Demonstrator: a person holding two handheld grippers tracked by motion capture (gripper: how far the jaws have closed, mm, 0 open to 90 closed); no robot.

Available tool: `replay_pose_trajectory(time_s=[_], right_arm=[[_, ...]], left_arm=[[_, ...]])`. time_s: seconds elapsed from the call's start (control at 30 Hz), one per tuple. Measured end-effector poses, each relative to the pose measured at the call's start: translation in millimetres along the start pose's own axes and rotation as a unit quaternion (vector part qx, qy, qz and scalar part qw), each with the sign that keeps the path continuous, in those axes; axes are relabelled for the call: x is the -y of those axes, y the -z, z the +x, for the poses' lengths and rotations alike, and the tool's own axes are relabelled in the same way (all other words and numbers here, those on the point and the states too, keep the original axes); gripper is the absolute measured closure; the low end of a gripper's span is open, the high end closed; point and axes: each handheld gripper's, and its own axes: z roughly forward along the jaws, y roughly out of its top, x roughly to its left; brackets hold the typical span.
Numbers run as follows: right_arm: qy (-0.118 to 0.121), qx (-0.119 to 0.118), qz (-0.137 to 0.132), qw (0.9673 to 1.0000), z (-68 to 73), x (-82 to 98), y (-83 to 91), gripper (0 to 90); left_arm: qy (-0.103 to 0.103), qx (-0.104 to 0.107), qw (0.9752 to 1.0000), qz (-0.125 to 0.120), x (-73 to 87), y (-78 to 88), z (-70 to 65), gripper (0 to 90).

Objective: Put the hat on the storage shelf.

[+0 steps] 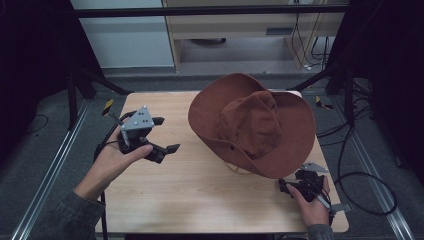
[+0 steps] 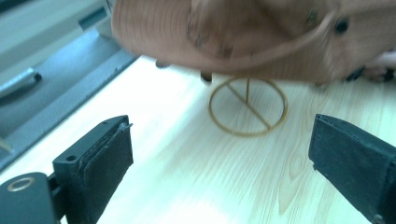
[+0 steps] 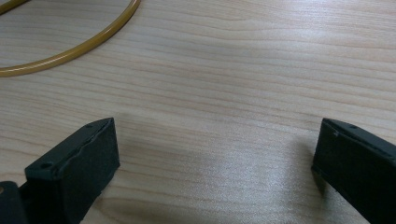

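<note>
left gripper: held above the left part of the wooden table, jaws spread wide with nothing between them, pointing rightward at the hat. in the left gripper view its two black pads frame bare wood, so it seems parked in readiness rather than at work.

brown hat: wide-brimmed, sitting crown-up at the centre-right of the table, raised off the wood. it appears to perch on a stand, which would explain why the brim hangs free rather than lying flat; the left gripper view is blurred here, so the contact under the crown cannot be told.

wire stand: thin gold-coloured ring with crossbars and a stem rising under the hat, lying flat on the table as a base. an arc of the same ring shows at the top left of the right gripper view.

right gripper: held low at the near right edge of the table, just beside the hat's front brim and below it. jaws wide apart, holding nothing, bare wood between the pads. its low position near the brim suits a grasp of the brim or the ring from beneath.
</note>
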Motion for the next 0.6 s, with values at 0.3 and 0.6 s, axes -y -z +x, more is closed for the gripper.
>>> replay_pose_trajectory(time_s=[0.3,0.6], right_arm=[[0.001,0.000,0.000,1.0000,0.0,0.1,0.2,0.5],[0.004,0.000,0.001,1.0000,-0.1,0.2,0.5,0.5]], left_arm=[[0.023,-0.010,0.9988,0.042,63.2,-27.1,-0.5,8.0],[0.057,-0.010,0.9940,0.093,126.3,-51.3,-3.6,7.6]])
